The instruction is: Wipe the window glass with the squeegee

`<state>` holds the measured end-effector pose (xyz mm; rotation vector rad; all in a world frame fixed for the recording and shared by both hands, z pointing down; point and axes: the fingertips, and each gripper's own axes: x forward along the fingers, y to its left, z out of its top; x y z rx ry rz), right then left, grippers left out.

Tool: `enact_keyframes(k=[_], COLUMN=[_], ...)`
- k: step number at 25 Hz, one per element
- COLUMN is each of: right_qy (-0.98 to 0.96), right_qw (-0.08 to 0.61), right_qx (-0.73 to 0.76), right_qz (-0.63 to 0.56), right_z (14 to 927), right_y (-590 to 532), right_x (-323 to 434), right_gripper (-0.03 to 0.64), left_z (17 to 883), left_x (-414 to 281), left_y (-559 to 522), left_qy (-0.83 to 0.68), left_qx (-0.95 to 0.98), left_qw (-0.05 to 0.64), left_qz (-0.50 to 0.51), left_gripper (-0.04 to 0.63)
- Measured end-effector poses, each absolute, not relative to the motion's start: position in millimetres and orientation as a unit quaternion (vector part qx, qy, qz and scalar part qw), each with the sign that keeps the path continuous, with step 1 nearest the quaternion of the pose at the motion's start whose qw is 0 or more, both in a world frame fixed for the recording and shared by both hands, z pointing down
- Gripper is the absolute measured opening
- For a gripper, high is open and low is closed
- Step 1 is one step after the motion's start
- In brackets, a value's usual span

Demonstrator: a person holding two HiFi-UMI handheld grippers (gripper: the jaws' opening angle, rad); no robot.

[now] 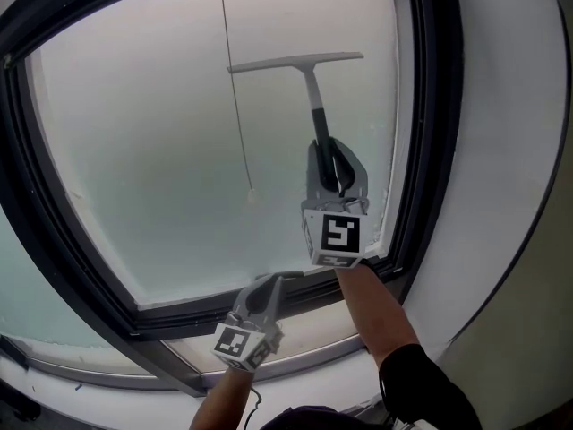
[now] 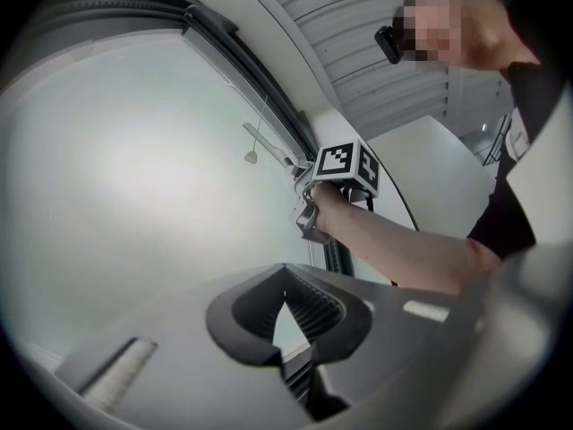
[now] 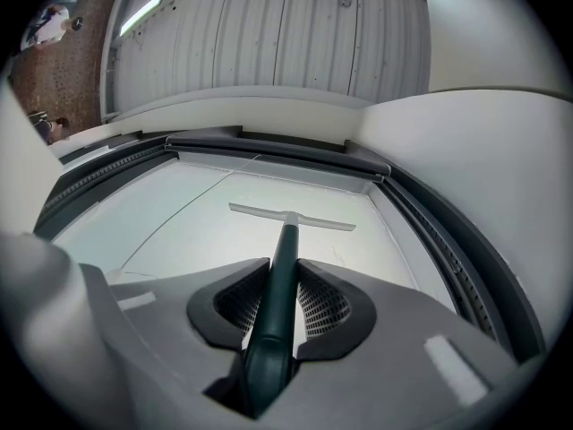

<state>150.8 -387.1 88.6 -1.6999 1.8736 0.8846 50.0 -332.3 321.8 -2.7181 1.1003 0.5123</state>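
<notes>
By the lower window frame [image 1: 134,316], the left tongs [image 1: 266,292] hang low, pressed together on nothing. Rightward, the outstretched forearm lifts the right tongs [image 1: 336,164], pinching the squeegee [image 1: 300,62] handle, blade high on the window glass [image 1: 152,150].

Left gripper [image 2: 286,301] jaws together (nothing between); right gripper [image 2: 304,182] close to window glass [image 2: 134,168].

Right gripper [image 1: 333,164] reaching up at frame centre, jaws clamping squeegee [image 1: 304,65] handle. Right forearm [image 1: 372,307] stretching up from lower right. Left gripper [image 1: 269,287] hanging low at bottom centre, jaws pressing together, holding nothing.
</notes>
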Motion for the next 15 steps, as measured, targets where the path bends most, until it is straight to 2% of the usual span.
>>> enact_keyframes(k=[15], right_qy=[0.684], right_qw=[0.212], right_qx=[-0.624], right_qz=[0.314], right_z=[112], right_y=[-381], right_x=[150], right_gripper=[0.097], left_z=[330], left_x=[49], left_y=[-327], left_qy=[0.376], left_qx=[-0.909], left_qw=[0.083], left_qz=[0.158], left_gripper=[-0.002])
